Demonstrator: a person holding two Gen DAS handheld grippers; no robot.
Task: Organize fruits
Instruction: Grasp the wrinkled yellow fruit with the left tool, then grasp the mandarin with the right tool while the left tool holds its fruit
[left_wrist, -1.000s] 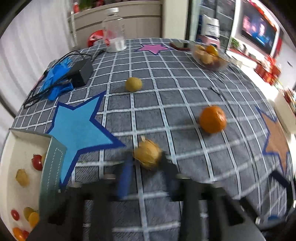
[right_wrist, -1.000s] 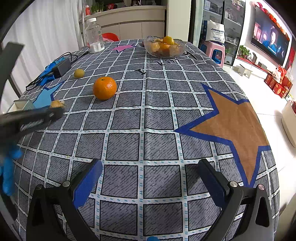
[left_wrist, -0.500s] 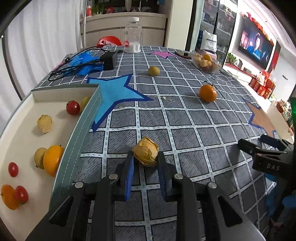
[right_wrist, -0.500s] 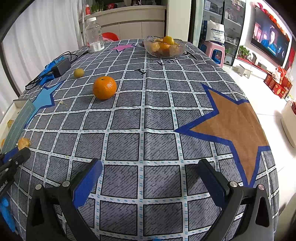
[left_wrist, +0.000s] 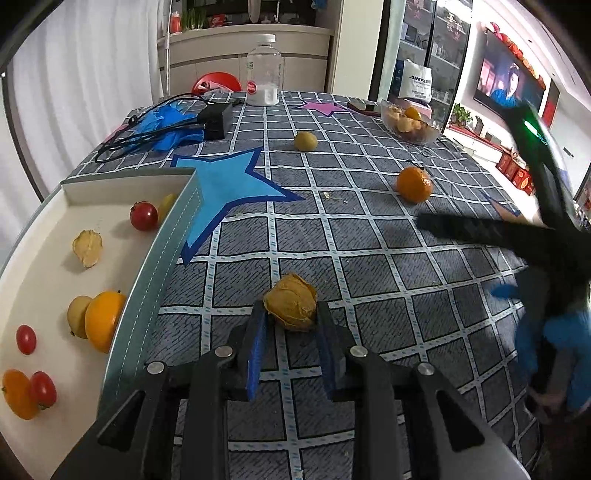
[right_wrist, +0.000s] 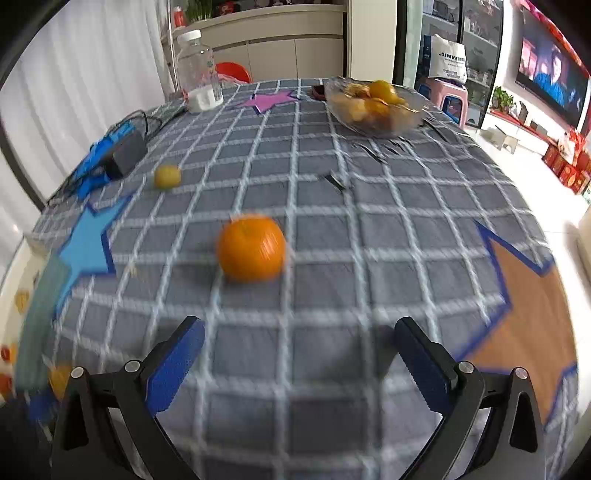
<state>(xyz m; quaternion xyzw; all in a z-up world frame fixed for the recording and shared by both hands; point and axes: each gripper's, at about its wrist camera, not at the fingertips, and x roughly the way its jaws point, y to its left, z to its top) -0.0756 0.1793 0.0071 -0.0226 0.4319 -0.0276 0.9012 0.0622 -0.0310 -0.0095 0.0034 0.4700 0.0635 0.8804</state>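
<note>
My left gripper (left_wrist: 290, 314) is shut on a papery husked fruit (left_wrist: 291, 302), held above the checked cloth just right of a white tray (left_wrist: 147, 273). The tray holds cherry tomatoes (left_wrist: 143, 216), another husked fruit (left_wrist: 87, 246), an orange (left_wrist: 104, 319) and small yellow fruits. An orange (left_wrist: 414, 183) lies on the cloth; in the right wrist view the orange (right_wrist: 251, 248) lies ahead of my right gripper (right_wrist: 299, 354), which is open and empty. A yellow-green fruit (left_wrist: 306, 141) (right_wrist: 167, 176) lies farther back.
A glass bowl of fruit (right_wrist: 375, 107) (left_wrist: 408, 121) stands at the far side. A clear jar (left_wrist: 263, 76), a black adapter with cable (left_wrist: 215, 120) and blue gloves (left_wrist: 164, 122) lie at the far left. The right gripper's arm (left_wrist: 517, 236) crosses the left view's right side.
My left gripper has carried the husked fruit back beside the tray. My right gripper has moved forward toward the loose orange, and its view is blurred by motion.
</note>
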